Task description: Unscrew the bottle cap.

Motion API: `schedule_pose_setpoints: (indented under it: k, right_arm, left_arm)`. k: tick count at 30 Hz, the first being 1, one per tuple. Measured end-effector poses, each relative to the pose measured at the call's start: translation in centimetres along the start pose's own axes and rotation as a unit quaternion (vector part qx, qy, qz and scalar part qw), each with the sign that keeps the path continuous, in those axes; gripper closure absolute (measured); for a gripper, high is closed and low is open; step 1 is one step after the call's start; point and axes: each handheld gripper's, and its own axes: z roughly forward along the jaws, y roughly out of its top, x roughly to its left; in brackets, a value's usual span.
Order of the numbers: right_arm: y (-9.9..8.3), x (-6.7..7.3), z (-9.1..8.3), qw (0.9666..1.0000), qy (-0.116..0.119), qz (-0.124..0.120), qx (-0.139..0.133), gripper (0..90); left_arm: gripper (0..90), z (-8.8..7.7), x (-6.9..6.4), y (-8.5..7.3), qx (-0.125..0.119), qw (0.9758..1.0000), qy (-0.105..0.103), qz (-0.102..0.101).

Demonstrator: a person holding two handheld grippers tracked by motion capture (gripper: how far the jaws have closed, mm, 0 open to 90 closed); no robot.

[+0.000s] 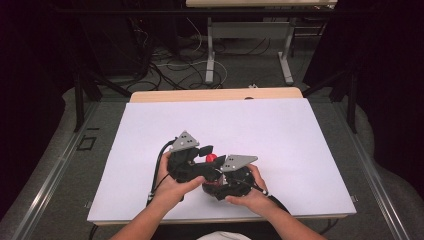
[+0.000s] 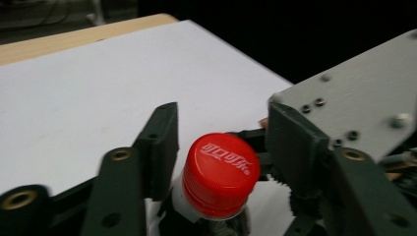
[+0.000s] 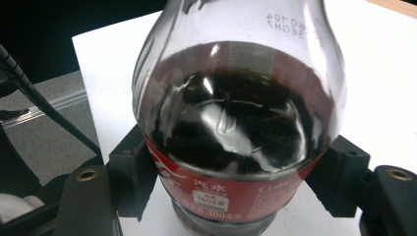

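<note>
1. While the high view didn't give much detail, it did show the overall setup: both hands met near the front edge of the white table (image 1: 280,130), the left gripper (image 1: 202,150) and the right gripper (image 1: 212,186) crowded together around a cola bottle, of which only the red cap (image 1: 211,158) peeked out between them. You couldn't read either set of jaws from up there.

2. The left gripper view was where the cap work showed. The red cap (image 2: 220,174) sat between the left gripper (image 2: 231,147) jaws, still on the bottle neck, white ring visible under it. The jaws stood spread a bit, one pad just beside the cap and the other clear of it, so no pinch at that moment. The grey plate of the other gripper (image 2: 359,105) sat close on the right.

3. The right gripper view showed what the others hid: the right gripper (image 3: 236,187) was pressed tight on the cola bottle (image 3: 238,123) at its red label, holding it steady over the table. Dark cola filled it up to the shoulder.

4. My read: bottle secured, cap still on, so the unscrewing looked unfinished, and the left jaws would need to clamp the cap again.
</note>
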Motion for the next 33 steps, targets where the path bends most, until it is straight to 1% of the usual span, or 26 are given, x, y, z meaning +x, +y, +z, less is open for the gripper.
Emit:
schedule_pose_setpoints:
  k: [1,2,3,4,5,6,8,9,13,14,16,17,19,21,22,23,25,26,27,28,29,30,31,32,33]
  right_arm:
    - [0.0,0.0,0.0,1.0,0.0,0.001,-0.006,29.2]
    - [0.0,0.0,0.0,1.0,0.002,0.002,-0.006,29.2]
    - [0.0,0.0,0.0,1.0,0.002,0.002,-0.006,29.2]
    - [0.0,0.0,0.0,0.9999,0.005,0.007,-0.005,29.2]
    - [0.0,0.0,0.0,0.9999,0.005,0.006,-0.007,29.1]
    - [0.0,0.0,0.0,0.9999,0.008,0.006,-0.006,29.2]
    - [0.0,-0.1,0.0,0.9999,0.011,0.006,-0.007,29.1]
    - [0.0,0.0,0.0,0.9999,0.014,0.004,-0.008,29.1]
    - [0.1,0.1,0.0,0.9997,0.023,-0.001,-0.008,29.1]
    - [0.1,0.2,0.0,0.9997,0.024,0.0,-0.009,29.2]
    - [0.1,0.2,0.1,0.9996,0.025,-0.003,-0.01,29.1]
    - [0.1,0.2,0.1,0.9995,0.031,-0.003,-0.008,29.1]
    - [0.0,0.3,0.1,0.9995,0.029,-0.005,-0.009,29.2]
    - [0.0,0.3,0.1,0.9994,0.032,-0.011,-0.003,29.2]
    - [0.0,0.3,0.1,0.9994,0.032,-0.013,-0.003,29.2]
    - [0.0,0.4,0.1,0.9994,0.033,-0.007,-0.002,29.2]
    - [0.0,0.3,0.1,0.9993,0.035,-0.011,0.0,29.1]
    - [0.0,0.4,0.2,0.9994,0.033,-0.012,-0.006,29.2]
    - [0.0,0.5,0.2,0.9994,0.034,-0.008,-0.007,29.2]
    - [0.0,0.5,0.2,0.9993,0.035,-0.013,-0.006,29.1]
    - [0.0,0.5,0.3,0.9993,0.034,-0.014,-0.007,29.2]
    - [0.0,0.5,0.3,0.9993,0.034,-0.014,-0.007,29.2]
    - [-0.1,0.5,0.3,0.9994,0.035,-0.008,-0.006,29.2]
    - [-0.1,0.4,0.3,0.9995,0.032,-0.005,-0.005,29.2]
    - [-0.1,0.4,0.3,0.9995,0.032,-0.005,-0.005,29.2]
  left_arm:
    - [42.5,-0.6,0.5,0.1,-0.01,0.9999,-0.013,0.002]
    - [42.4,-0.9,0.7,0.2,-0.012,0.9997,-0.019,0.006]
    - [41.7,-0.9,0.7,0.2,-0.012,0.9997,-0.019,0.006]
    - [41.0,-1.2,0.9,0.3,-0.012,0.9995,-0.026,0.012]
    - [41.1,-1.7,1.4,0.3,-0.011,0.9987,-0.042,0.027]
    - [41.1,-1.9,1.7,0.3,-0.01,0.9978,-0.053,0.038]
    - [41.6,-2.2,2.1,0.3,-0.001,0.9957,-0.074,0.056]
    - [43.1,-2.3,2.2,0.2,0.003,0.9947,-0.083,0.061]
    - [45.3,-2.3,2.6,-0.1,0.011,0.9928,-0.086,0.083]
    - [45.9,-2.3,2.7,-0.1,0.012,0.9924,-0.089,0.084]
    - [46.3,-2.2,2.8,-0.1,0.014,0.9923,-0.087,0.087]
    - [46.8,-2.1,2.9,-0.2,0.012,0.9921,-0.091,0.086]
    - [47.0,-1.9,3.0,-0.2,0.01,0.9918,-0.092,0.088]
    - [47.9,-1.6,3.0,-0.3,0.009,0.9914,-0.097,0.087]
    - [49.5,-1.3,3.0,-0.4,0.008,0.9908,-0.104,0.086]
    - [51.7,-1.2,2.9,-0.4,0.01,0.9903,-0.108,0.087]
    - [54.2,-0.8,2.7,-0.4,0.01,0.9894,-0.111,0.094]
    - [54.7,-0.8,2.7,-0.4,0.01,0.9894,-0.111,0.094]
    - [56.2,-0.4,2.5,-0.5,0.016,0.9883,-0.114,0.1]
    - [57.5,-0.3,2.4,-0.6,0.014,0.9886,-0.112,0.099]
    - [60.0,-0.2,2.4,-0.6,0.013,0.9885,-0.11,0.103]
    - [60.2,-0.2,2.4,-0.6,0.013,0.9885,-0.11,0.103]
    - [60.4,0.0,2.1,-0.6,0.01,0.9899,-0.099,0.101]
    - [60.6,0.1,1.9,-0.6,0.007,0.9908,-0.09,0.101]
    - [60.6,0.1,1.9,-0.6,0.007,0.9908,-0.09,0.101]
